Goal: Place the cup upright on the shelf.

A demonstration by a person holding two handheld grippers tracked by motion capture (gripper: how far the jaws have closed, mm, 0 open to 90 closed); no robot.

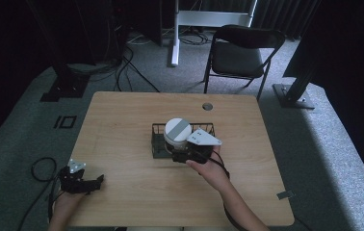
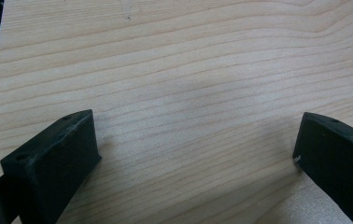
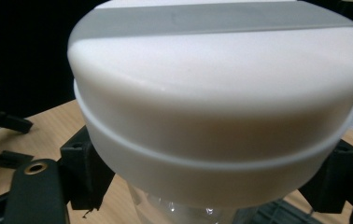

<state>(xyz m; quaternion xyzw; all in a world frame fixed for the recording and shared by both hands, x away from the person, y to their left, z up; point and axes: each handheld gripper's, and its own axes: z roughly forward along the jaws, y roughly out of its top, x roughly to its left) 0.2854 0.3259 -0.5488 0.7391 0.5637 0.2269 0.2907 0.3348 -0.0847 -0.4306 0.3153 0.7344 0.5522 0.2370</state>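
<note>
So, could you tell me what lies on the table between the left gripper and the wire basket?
Nothing: in the high view, bare wooden table runs from the left gripper to the wire basket.

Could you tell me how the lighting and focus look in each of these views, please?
High view: dim, dark surroundings, table evenly lit. Left gripper view: sharp wood grain, soft shadow between the jaws. Right gripper view: white lid close and slightly soft, black background.

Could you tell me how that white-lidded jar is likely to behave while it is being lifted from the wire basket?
The jar looks clear and smooth below the wide white lid, so probably rigid but slippery. The right gripper flanks it under the lid; it seems top-heavy and might tip.
</note>
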